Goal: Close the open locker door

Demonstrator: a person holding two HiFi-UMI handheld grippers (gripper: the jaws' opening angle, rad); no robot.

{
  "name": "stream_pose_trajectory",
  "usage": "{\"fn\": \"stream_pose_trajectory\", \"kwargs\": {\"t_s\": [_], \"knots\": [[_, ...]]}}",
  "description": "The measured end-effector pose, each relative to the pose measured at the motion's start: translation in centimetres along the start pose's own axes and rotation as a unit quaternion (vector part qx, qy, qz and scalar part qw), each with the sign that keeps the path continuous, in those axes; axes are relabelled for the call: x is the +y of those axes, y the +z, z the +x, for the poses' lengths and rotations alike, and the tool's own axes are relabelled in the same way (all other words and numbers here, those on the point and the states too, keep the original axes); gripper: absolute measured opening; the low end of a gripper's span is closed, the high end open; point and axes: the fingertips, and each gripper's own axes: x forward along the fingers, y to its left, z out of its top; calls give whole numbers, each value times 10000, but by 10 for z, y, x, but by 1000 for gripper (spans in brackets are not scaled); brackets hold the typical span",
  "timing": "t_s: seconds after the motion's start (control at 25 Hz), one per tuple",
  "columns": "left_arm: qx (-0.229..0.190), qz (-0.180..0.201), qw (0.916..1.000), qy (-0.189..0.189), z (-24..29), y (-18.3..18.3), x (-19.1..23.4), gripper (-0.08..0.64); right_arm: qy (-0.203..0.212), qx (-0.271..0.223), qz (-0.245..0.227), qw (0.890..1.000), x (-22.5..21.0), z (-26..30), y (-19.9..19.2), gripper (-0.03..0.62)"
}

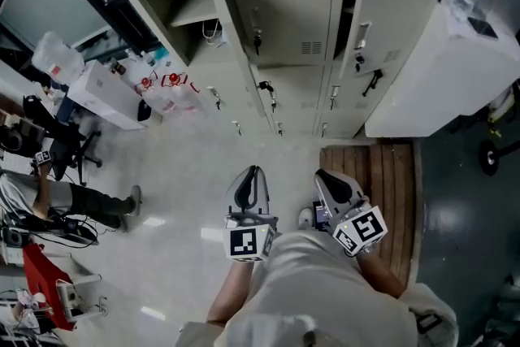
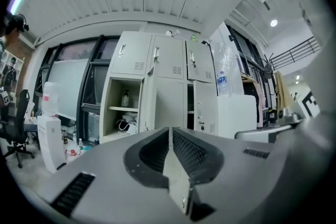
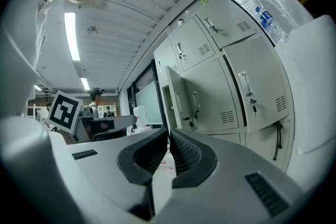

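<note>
Pale, glossy flooring is running up to a bank of beige sheet-metal lockers (image 1: pixel 284 4) with louvred vent slots and slim upright handles. One locker door (image 1: pixel 226 20) is standing swung out at the left of the bank, edge-on from above, baring a boxy compartment (image 1: pixel 175 12) with a flat shelf. Further right, a second door (image 1: pixel 382 20) is hanging ajar beside a smooth white cabinet (image 1: pixel 439 69). A slatted wooden mat (image 1: pixel 378 191) is lying on the floor by the person's feet. The left hand-held gripper (image 1: pixel 254 169) and the right hand-held gripper (image 1: pixel 319 172) are pointing at the lockers, well apart from the open door, each with ribbed black pads pressed together on nothing.
</note>
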Motion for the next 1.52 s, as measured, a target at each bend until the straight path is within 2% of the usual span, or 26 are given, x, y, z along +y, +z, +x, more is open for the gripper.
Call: {"fn": "stream_pose_trajectory", "kwargs": {"t_s": [0.12,0.28,0.56,0.84,1.04,1.52], "knots": [[-75,27,9998,165,29,7,6,14,-28,108,12,9999,-15,5,-2,34],[-93,-25,9991,418,61,12,19,83,-9,274,31,9996,-30,17,-9,34],[-208,16,9965,806,114,23,38,101,24,392,-76,9992,-46,42,-8,34],[-35,-99,9947,1020,159,19,51,111,-120,506,-66,9986,-67,64,-7,34],[77,-153,9918,1263,174,11,57,112,-152,568,-9,9983,-79,76,-8,34],[151,-88,9896,1428,184,8,60,103,-124,675,90,9976,-89,75,-18,34]]}}
